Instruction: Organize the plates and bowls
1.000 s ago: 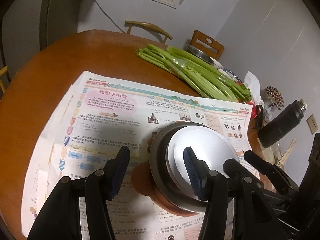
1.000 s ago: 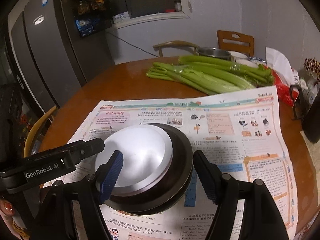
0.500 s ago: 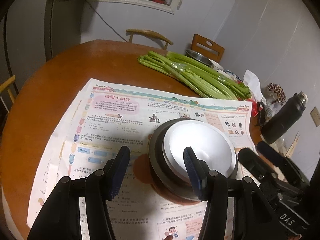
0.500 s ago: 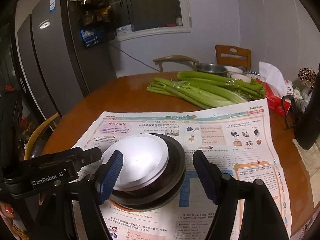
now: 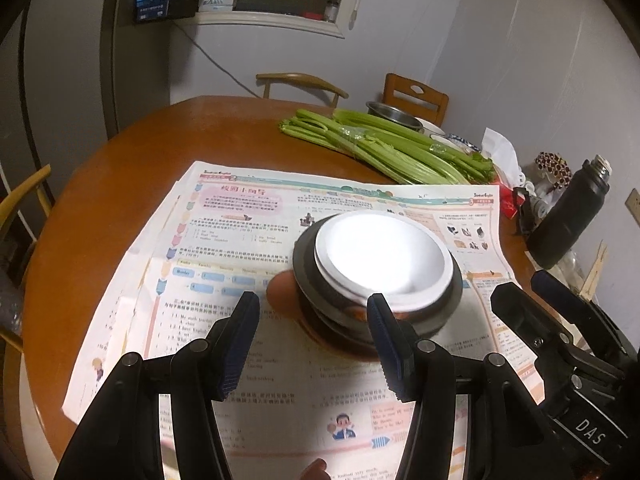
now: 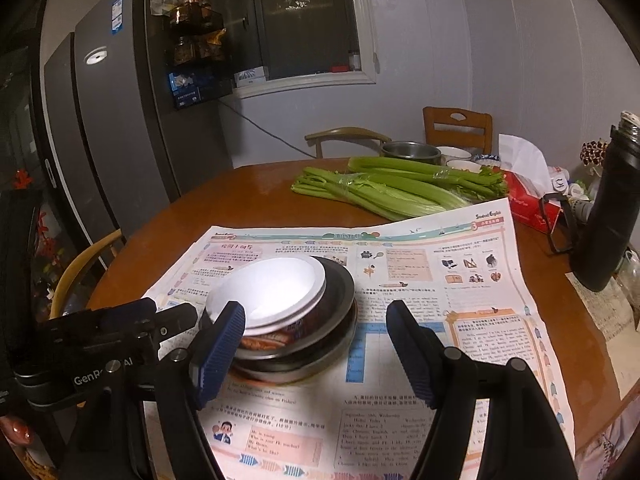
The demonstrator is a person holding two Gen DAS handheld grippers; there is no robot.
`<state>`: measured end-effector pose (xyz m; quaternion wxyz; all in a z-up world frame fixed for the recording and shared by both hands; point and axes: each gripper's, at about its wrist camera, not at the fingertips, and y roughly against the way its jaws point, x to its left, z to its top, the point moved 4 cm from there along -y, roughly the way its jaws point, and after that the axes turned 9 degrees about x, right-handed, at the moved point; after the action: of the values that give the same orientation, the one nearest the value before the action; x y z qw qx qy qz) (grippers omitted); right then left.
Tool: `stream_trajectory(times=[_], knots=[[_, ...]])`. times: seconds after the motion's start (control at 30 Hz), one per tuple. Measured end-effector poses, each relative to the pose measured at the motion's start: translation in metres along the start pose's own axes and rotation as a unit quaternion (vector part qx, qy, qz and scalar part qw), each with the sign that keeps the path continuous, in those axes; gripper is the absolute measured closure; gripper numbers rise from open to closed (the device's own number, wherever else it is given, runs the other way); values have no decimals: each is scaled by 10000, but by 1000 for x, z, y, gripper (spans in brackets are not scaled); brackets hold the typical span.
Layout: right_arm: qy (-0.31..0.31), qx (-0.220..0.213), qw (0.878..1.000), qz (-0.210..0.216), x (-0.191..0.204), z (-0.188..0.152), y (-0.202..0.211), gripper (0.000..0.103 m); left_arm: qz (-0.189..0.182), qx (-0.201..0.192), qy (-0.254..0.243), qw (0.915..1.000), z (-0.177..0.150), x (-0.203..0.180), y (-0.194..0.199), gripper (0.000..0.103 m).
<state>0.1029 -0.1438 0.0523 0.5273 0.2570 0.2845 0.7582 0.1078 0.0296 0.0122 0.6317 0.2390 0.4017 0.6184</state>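
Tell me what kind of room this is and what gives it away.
Most likely a home kitchen with a dining corner. A tall dark fridge stands by the window, a round wooden table has chairs around it, and celery and stacked bowls sit on the table.

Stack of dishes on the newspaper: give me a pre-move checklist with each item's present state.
1. Left gripper empty, jaws apart: ok.
2. Right gripper empty, jaws apart: ok.
3. White bowl sits level on the stack of dishes: not ok, tilted.
4. Stack rests on the newspaper: ok.
5. Celery lies clear of the stack: ok.
6. Number of dishes stacked: cannot tell.
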Motion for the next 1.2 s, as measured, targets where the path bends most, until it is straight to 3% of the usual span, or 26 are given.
stream_trajectory(times=[0.4, 1.2], knots=[[37, -93, 9999, -4, 6, -30, 19, 30, 170, -253, -6, 9995, -28, 1, 16, 45], [8, 79, 9999, -70, 4, -87, 19, 30, 337, -83, -23, 9994, -88, -5, 8, 45]])
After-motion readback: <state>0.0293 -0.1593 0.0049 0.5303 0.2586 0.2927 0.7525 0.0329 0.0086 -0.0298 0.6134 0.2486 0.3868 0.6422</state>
